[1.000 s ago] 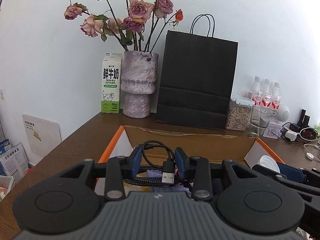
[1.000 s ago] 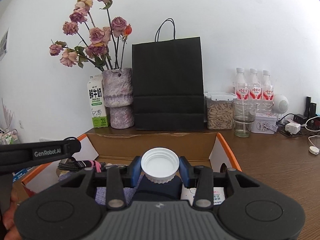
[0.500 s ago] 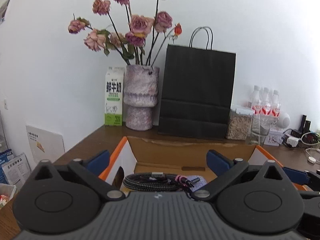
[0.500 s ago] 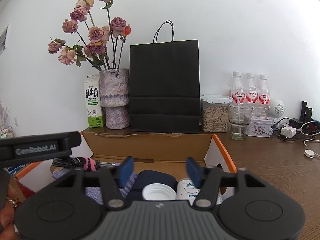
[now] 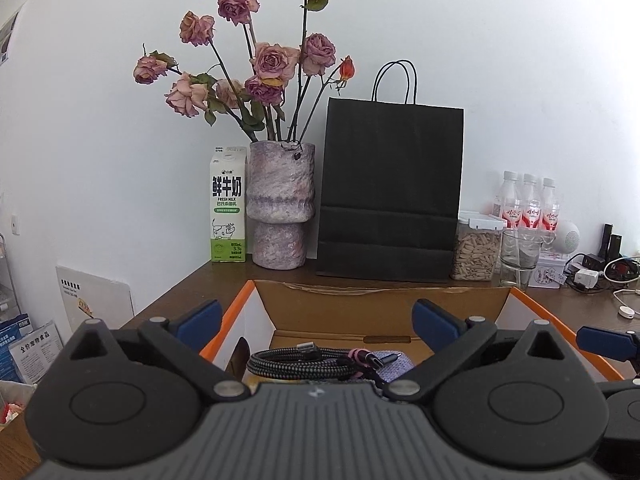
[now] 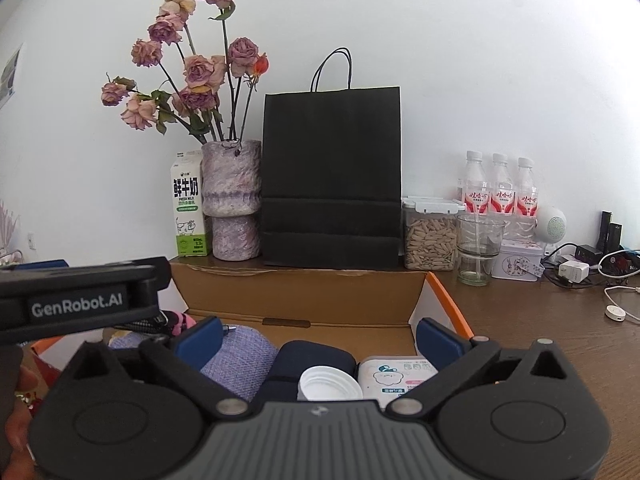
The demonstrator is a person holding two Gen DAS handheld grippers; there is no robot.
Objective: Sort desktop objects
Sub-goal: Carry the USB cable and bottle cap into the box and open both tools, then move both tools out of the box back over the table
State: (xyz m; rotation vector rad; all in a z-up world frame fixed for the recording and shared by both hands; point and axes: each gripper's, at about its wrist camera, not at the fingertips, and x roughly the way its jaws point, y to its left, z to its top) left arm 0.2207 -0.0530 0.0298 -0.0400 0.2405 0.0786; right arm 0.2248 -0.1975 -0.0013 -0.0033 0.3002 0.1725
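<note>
An open cardboard box (image 5: 384,300) with orange edges stands on the wooden desk; it also shows in the right wrist view (image 6: 296,292). My left gripper (image 5: 316,320) is open and empty above it. A coiled braided cable (image 5: 300,364) lies in the box on a purple cloth (image 5: 394,368). My right gripper (image 6: 318,338) is open and empty above the box. Below it lie a white cap (image 6: 329,384), a dark blue case (image 6: 316,356), a white packet (image 6: 396,374) and the purple cloth (image 6: 240,360).
Behind the box stand a milk carton (image 5: 228,208), a vase of dried roses (image 5: 280,204), a black paper bag (image 5: 390,192), a seed jar (image 5: 476,246), a glass (image 5: 520,256) and water bottles (image 5: 530,204). Chargers and cables (image 6: 592,268) lie at the right.
Both grippers opened and rose. The left let go of the cable, which now lies in the box. The right let go of the white cap, which now rests on the dark case.
</note>
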